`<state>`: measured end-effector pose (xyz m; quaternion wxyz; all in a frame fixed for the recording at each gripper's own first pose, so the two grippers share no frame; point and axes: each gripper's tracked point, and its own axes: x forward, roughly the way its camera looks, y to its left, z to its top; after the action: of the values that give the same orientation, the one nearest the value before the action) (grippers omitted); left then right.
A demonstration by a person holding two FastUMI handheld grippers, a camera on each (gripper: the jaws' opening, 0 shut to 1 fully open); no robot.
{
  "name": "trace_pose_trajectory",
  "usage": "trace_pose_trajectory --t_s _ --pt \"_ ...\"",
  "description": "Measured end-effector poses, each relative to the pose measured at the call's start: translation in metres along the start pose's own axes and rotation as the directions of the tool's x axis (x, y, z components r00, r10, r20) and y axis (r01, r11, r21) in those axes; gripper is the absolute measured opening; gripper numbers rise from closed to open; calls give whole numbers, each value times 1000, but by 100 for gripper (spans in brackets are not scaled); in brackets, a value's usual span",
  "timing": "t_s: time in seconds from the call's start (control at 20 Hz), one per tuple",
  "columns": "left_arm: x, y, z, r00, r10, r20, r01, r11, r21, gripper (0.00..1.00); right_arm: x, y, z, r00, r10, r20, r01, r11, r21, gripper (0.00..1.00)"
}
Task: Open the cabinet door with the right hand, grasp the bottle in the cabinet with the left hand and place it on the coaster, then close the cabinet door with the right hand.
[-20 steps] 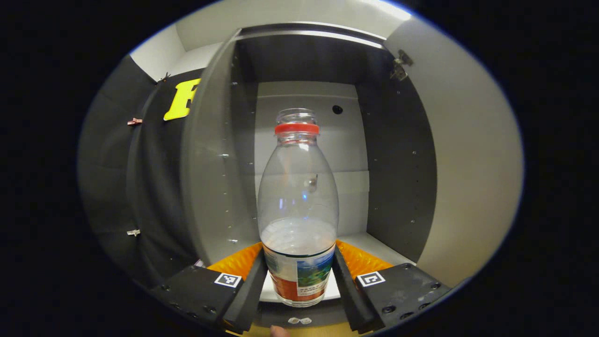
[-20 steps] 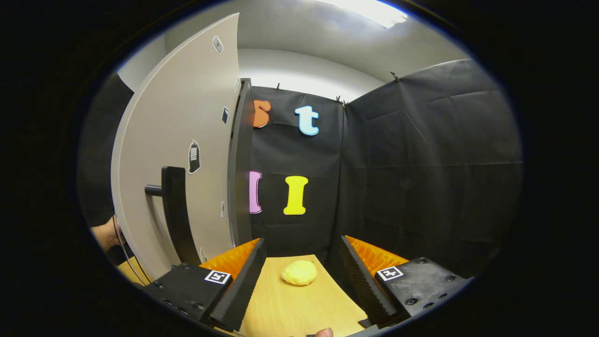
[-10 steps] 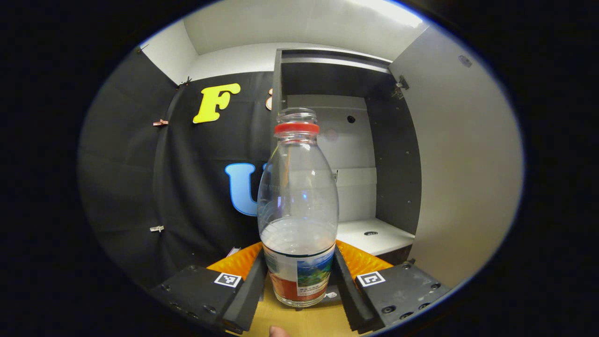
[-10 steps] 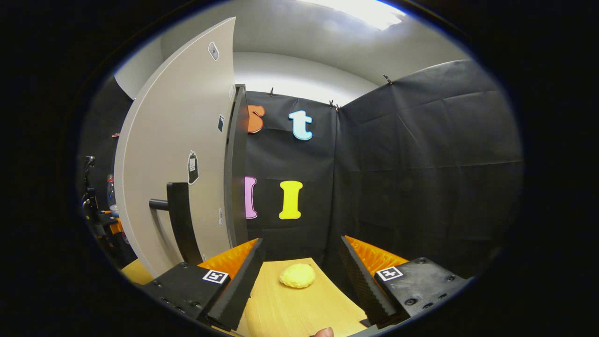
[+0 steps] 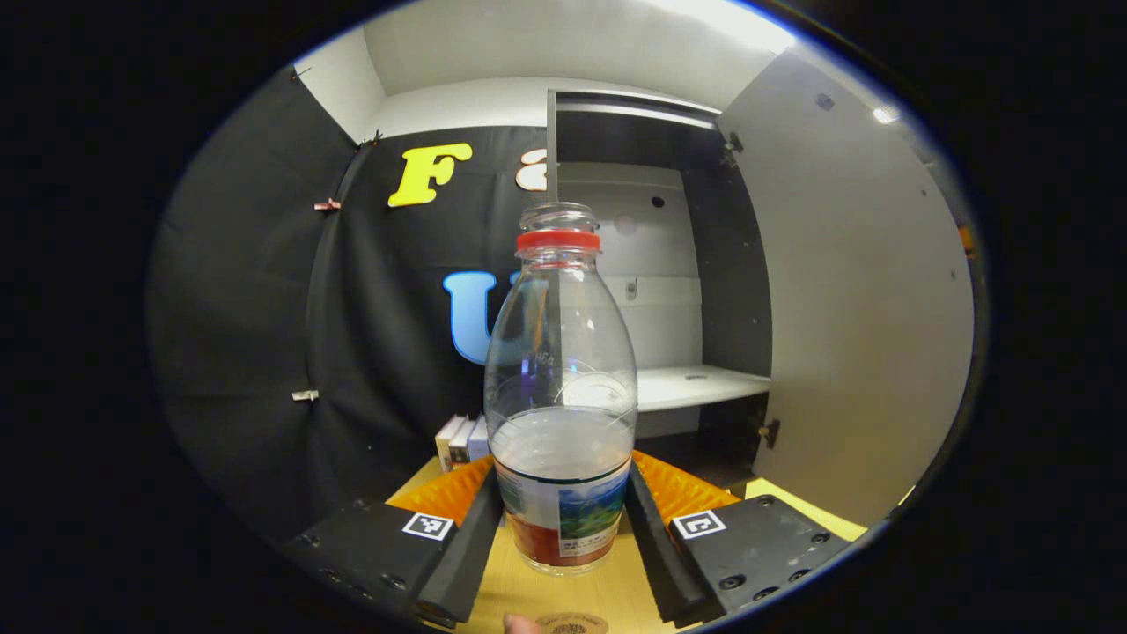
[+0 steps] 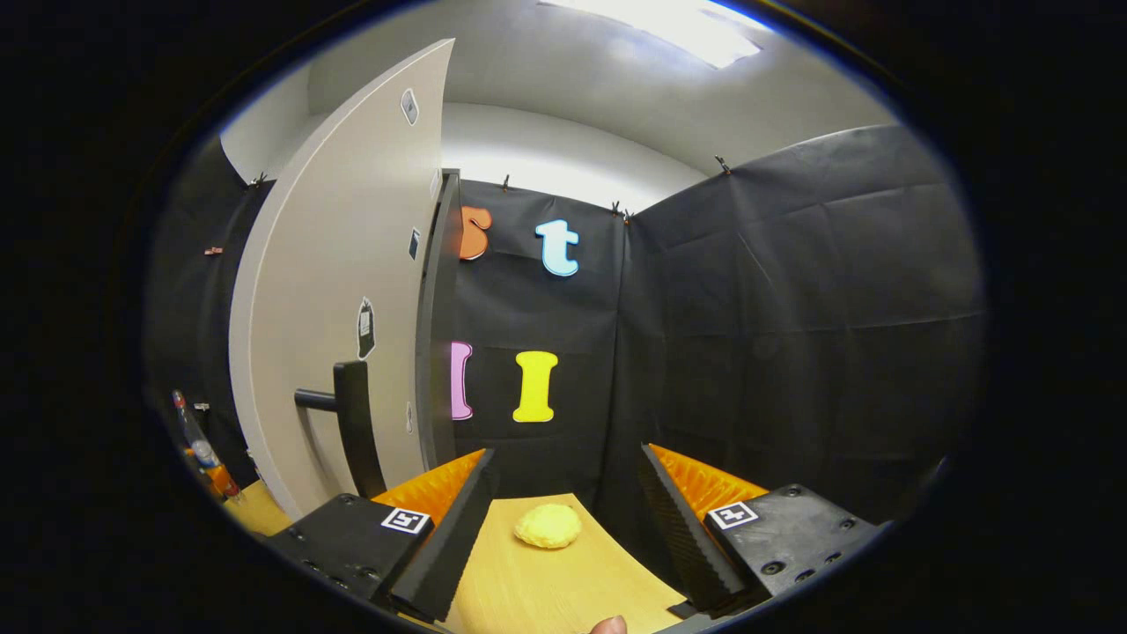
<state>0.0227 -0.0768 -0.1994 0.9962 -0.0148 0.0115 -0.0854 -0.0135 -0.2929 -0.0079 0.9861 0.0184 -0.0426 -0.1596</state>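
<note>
Wooden tabletop [image 5: 528, 586] runs along the bottom of the left gripper view, and dead centre the left gripper [image 5: 563, 519] sits level with both fingers clamped on the labelled base of the bottle [image 5: 562, 387], upright, red neck ring at top, the coaster [image 5: 570, 625] peeking in below it. Behind, at upper right, the cabinet [image 5: 651, 264] stands with its door [image 5: 854, 326] swung wide. Over in the right gripper view, the door handle [image 6: 352, 427] shows at left, while the right gripper [image 6: 563, 511] hovers level at bottom centre, fingers spread apart, with a yellow lump [image 6: 548, 526] between them.

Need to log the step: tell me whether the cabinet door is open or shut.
Open. The cabinet door stands swung wide to the side, baring the white shelf inside; the bottle is already out, clamped in the left gripper.
</note>
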Motion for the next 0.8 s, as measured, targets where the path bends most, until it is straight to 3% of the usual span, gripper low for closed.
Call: trace_pose_trajectory --t_s 0.45,0.55,0.6,0.8 --pt "-31 -13 -120 993 -109 -43 109 994 7 76 -6 0 9 997 -69 23 69 998 -6 99" --pt "-32 -12 -144 991 -119 -59 118 993 -5 76 -8 3 8 997 -74 16 74 997 -28 94" --pt "-32 -11 -157 990 -124 -73 123 992 -14 77 -9 5 8 997 -76 13 76 997 -34 99" --pt "-27 -9 -192 985 -135 -105 133 991 -26 77 -11 9 10 996 -93 11 93 994 -51 99"
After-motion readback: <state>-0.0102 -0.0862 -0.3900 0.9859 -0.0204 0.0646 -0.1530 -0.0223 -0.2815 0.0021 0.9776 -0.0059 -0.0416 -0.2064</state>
